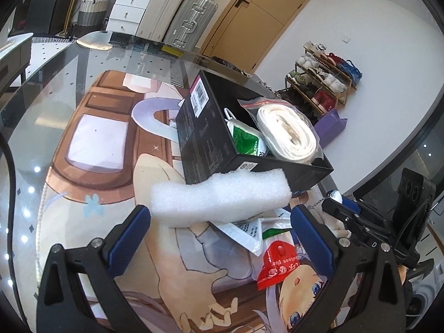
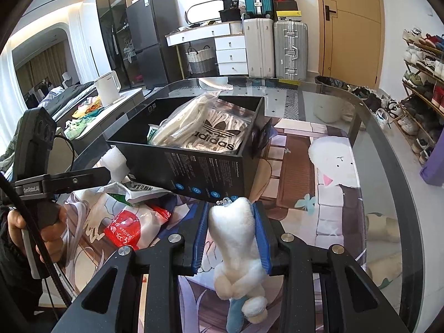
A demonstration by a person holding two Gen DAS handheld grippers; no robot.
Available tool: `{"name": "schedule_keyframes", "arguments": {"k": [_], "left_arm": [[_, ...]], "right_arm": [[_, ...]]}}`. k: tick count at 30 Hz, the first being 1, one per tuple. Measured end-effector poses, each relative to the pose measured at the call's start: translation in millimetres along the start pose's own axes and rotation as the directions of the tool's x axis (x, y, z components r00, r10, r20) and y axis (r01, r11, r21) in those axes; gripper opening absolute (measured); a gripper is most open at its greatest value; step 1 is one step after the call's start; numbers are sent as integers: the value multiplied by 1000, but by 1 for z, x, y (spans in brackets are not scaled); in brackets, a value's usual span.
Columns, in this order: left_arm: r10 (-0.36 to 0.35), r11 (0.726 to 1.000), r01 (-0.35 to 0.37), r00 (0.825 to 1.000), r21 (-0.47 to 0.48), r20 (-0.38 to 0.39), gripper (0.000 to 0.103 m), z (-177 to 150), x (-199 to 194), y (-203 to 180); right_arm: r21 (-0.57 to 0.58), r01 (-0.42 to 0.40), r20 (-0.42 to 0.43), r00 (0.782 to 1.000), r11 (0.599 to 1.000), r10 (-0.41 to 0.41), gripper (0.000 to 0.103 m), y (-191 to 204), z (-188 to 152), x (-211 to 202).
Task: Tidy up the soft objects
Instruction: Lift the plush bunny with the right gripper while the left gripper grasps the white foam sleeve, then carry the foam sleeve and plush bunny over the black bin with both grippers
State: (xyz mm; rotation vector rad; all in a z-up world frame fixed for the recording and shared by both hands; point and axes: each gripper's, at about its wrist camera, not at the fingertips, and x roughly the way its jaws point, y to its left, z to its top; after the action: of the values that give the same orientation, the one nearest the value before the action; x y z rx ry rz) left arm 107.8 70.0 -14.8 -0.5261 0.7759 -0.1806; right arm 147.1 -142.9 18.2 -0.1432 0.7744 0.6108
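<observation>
My left gripper (image 1: 222,208) stands wide, and a white foam block (image 1: 222,197) spans the gap between its blue fingertips (image 1: 138,222), whose ends touch it. The block hangs just in front of the black box (image 1: 199,127). From the right wrist view only one end of the foam block (image 2: 116,163) shows, at the left gripper's finger beside the black box (image 2: 194,172). My right gripper (image 2: 230,208) is shut on a white plush toy (image 2: 236,227) with a small chain on top, close to the box's near wall. Inside the box lie a bagged roll of white laces (image 1: 288,133) and a green packet (image 1: 244,138).
A red-and-white packet (image 2: 130,227) and a white-green packet (image 2: 136,191) lie on the printed mat (image 2: 333,194) under the left gripper. The glass table's edge (image 2: 388,138) curves on the right, with a shoe rack (image 2: 424,83) beyond. Suitcases (image 2: 288,50) stand at the back.
</observation>
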Motion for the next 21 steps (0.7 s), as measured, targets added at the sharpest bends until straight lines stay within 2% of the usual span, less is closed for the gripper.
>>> {"name": "schedule_keyframes", "arguments": {"k": [8, 11, 12, 15, 21], "left_arm": [[-14, 1000, 15, 1000, -17, 24, 102, 3, -2, -1], [-11, 1000, 11, 1000, -19, 15, 98, 4, -1, 0], [-22, 1000, 22, 1000, -12, 5, 89, 3, 0, 0], [-25, 1000, 25, 1000, 10, -2, 89, 3, -1, -3], [-29, 996, 25, 998, 81, 49, 89, 3, -18, -16]], "right_arm": [[-4, -4, -2, 1000, 1000, 4, 32, 1, 1, 1], [-6, -5, 1, 1000, 1000, 5, 32, 2, 0, 1], [-5, -6, 2, 1000, 1000, 6, 32, 2, 1, 1], [-5, -7, 10, 1000, 1000, 7, 32, 1, 1, 0], [7, -22, 57, 998, 1000, 22, 32, -1, 3, -11]]}}
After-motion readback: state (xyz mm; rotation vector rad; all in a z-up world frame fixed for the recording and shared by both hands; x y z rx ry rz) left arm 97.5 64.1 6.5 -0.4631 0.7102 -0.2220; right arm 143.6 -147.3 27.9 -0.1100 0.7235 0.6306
